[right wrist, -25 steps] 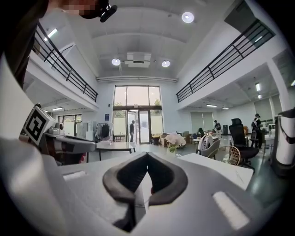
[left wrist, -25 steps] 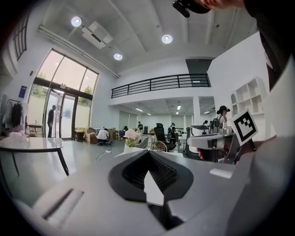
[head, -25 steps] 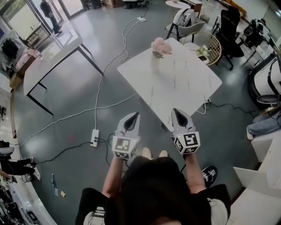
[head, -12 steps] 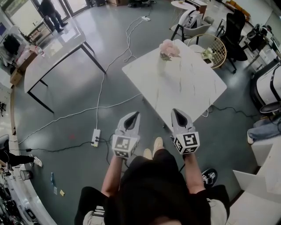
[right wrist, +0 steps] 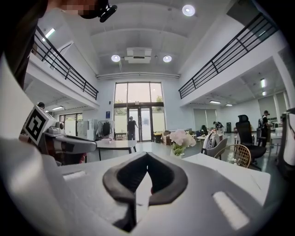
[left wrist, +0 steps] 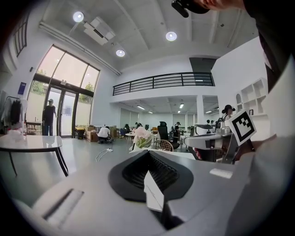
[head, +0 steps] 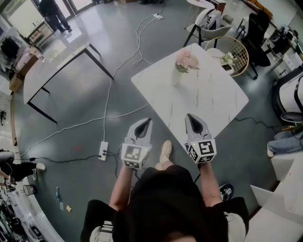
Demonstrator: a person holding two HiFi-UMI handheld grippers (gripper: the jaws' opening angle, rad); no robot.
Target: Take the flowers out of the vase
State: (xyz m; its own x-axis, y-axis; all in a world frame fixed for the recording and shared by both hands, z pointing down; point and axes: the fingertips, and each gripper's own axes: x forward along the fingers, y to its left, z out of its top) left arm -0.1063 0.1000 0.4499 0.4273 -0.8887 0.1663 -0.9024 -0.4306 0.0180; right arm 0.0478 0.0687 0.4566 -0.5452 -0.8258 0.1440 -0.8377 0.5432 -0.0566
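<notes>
A bunch of pale pink flowers (head: 187, 60) stands in a white vase (head: 177, 77) near the far left corner of a white marble table (head: 208, 101). The same flowers (left wrist: 142, 137) (right wrist: 181, 138) show far ahead in both gripper views. My left gripper (head: 147, 121) is shut and empty, over the floor left of the table's near corner. My right gripper (head: 190, 116) is shut and empty too, at the table's near edge. Both point toward the vase from well short of it.
A second white table (head: 52, 71) stands at the far left. White cables and a power strip (head: 102, 149) lie on the grey floor. A round wicker basket (head: 233, 53) and chairs (head: 253, 35) stand behind the marble table. A person (head: 51, 12) stands by the glass doors.
The person carrying the grippers has walked forward; the marble table and flowers have drawn nearer in the head view. Both grippers stayed shut.
</notes>
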